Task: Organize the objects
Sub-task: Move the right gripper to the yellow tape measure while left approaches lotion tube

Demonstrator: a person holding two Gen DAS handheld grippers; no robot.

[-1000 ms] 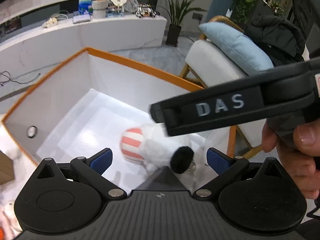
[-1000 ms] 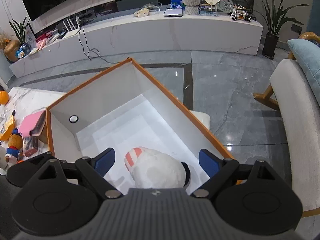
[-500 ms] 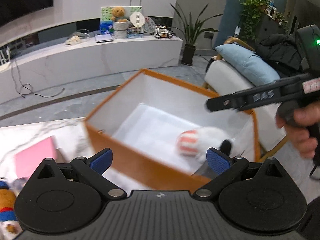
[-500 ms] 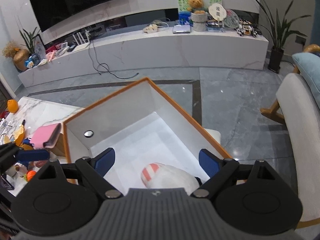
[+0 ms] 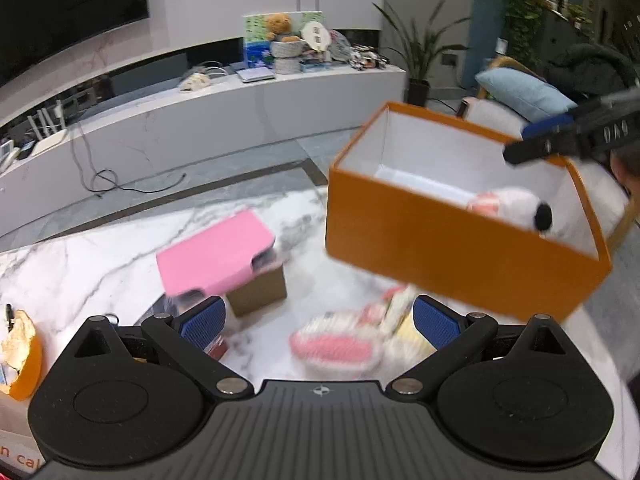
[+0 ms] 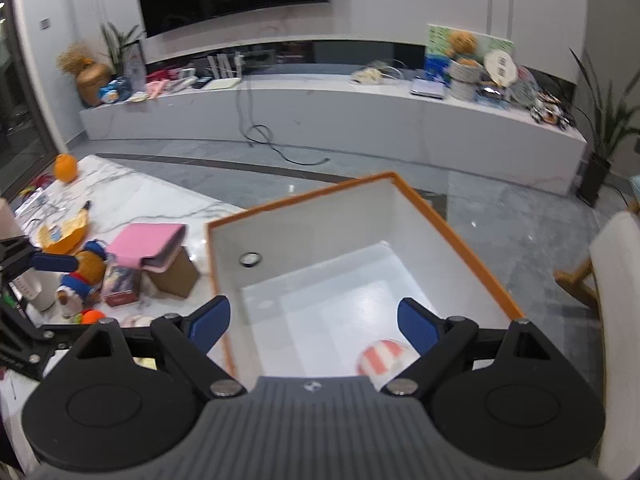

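Left gripper (image 5: 318, 318) lower centre of left wrist view, fingers spread wide, nothing between pads, above marble table (image 5: 80, 256). Below it blurred pink-white item (image 5: 340, 346), possibly plush toy. Pink wallet (image 5: 214, 256) centre-left, resting on small brown box (image 5: 260, 294). Orange box (image 5: 452, 256) right of frame, white inside. White plush toy (image 5: 516, 210) with pink-striped part lies in box, right end. Right gripper (image 6: 312, 322) lower centre of right wrist view, jaws wide apart, empty, over open box; plush at lower right behind right finger.

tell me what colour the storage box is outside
Orange outside, white inside; the storage box shows best in the left wrist view.
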